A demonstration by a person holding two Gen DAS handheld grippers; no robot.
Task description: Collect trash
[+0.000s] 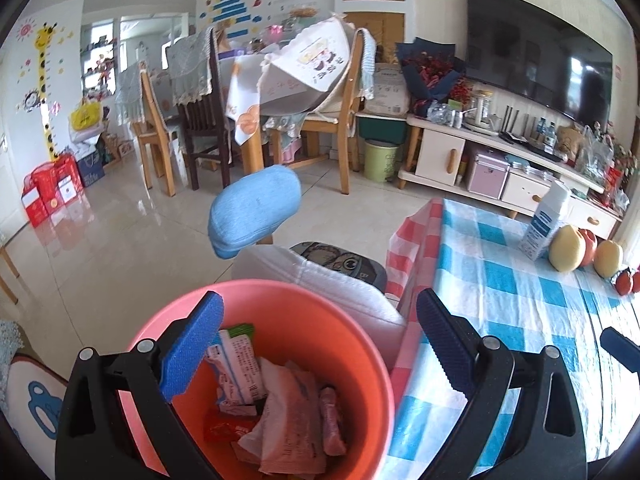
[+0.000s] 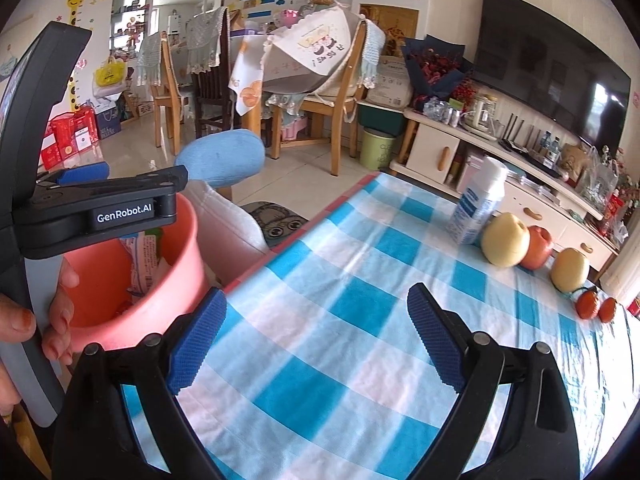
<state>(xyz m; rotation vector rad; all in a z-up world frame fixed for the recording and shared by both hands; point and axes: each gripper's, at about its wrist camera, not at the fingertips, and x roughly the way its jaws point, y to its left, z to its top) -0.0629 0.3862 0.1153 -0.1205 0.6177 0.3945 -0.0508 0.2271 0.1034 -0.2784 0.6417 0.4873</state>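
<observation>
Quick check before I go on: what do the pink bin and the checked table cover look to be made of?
Pink bin: looks like moulded plastic, smooth, thin-walled, with a slight sheen. Checked table cover: probably thin plastic sheeting or coated cloth; it wrinkles finely and drapes limply over the edge, but which one the look leaves open.

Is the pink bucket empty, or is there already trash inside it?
Not empty. The pink bucket holds wrappers and crumpled paper, piled in its lower part.

Checked tbl (image 2: 320, 300): spray can (image 2: 478, 204), pears (image 2: 505, 240), apple (image 2: 538, 254), tangerines (image 2: 588, 304).
</observation>
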